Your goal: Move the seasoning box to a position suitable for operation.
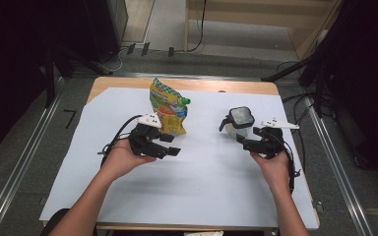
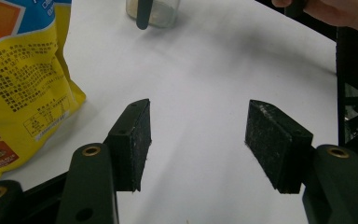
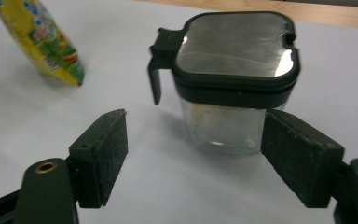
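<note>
I have the right hand-held gripper (image 3: 193, 156) wide open just short of the jar (image 3: 228, 79), holding nothing. The left hand-held gripper (image 2: 198, 142) stands open and empty beside the yellow pouch (image 2: 21, 79). Next, I judge, the right must advance to straddle the jar's glass body.

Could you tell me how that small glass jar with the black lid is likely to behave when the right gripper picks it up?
The jar looks smooth-walled, so probably slippery. Its black lid overhangs, perhaps top-heavy; it seems nearly empty, likely light.

"5" on yellow pouch (image 2: 23, 88)
</note>
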Available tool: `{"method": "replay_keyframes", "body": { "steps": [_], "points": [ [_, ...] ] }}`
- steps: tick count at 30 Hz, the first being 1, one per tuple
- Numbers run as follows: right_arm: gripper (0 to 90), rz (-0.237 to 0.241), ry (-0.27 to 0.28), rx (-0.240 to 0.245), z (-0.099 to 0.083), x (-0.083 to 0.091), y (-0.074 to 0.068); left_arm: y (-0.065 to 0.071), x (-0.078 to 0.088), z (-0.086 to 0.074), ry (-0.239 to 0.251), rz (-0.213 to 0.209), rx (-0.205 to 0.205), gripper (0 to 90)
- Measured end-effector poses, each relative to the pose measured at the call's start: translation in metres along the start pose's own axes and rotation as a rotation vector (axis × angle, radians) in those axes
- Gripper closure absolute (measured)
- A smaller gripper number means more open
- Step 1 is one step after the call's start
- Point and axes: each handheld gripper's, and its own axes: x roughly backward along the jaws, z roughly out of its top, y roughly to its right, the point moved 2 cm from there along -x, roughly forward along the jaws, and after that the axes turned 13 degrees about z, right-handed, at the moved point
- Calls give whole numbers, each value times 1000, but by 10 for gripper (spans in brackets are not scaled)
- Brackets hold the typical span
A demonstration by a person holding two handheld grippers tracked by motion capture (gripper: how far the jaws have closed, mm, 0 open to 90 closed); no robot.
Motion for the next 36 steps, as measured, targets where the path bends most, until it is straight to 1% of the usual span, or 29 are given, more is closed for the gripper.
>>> {"method": "replay_keyframes", "body": {
  "steps": [3, 4, 5, 7, 12, 14, 15, 17, 19, 21, 27, 29, 36],
  "points": [
    [181, -41, -14, -9, 3, -7, 5, -1, 1, -1, -1, 0, -1, 409],
    [181, -41, -14, -9, 3, -7, 5, -1, 1, -1, -1, 0, -1, 409],
    [170, -56, -15, -14, 3, -11, 10, -2, 1, -1, 5, 2, 3, 410],
    [150, -62, -24, -28, 4, -15, 14, -2, 1, -1, 9, 4, 6, 410],
    [134, -88, -19, -14, 5, -26, 17, -3, 2, -2, 17, -2, 10, 409],
    [134, -88, -19, -16, 5, -28, 18, -3, 2, -1, 18, 1, 9, 409],
    [133, -92, -22, -15, 3, -36, 19, -2, 2, -1, 19, 2, 3, 410],
    [135, -109, -24, -5, 2, -42, 21, -2, 1, -2, 17, 3, -1, 409],
    [137, -127, -15, 2, 2, -48, 22, -1, 1, -2, 16, 3, -5, 410],
    [136, -135, -13, 3, 2, -53, 24, -1, 1, -3, 15, 4, -2, 410],
    [132, -140, 24, 6, 1, -63, 29, 0, 1, -7, 4, 10, -2, 410],
    [132, -156, 30, 25, 2, -67, 29, 1, 1, -8, 4, 9, -4, 410],
    [139, -193, 43, 39, 3, -77, 30, 4, 3, -14, -1, 18, 0, 410]
  ]
}}
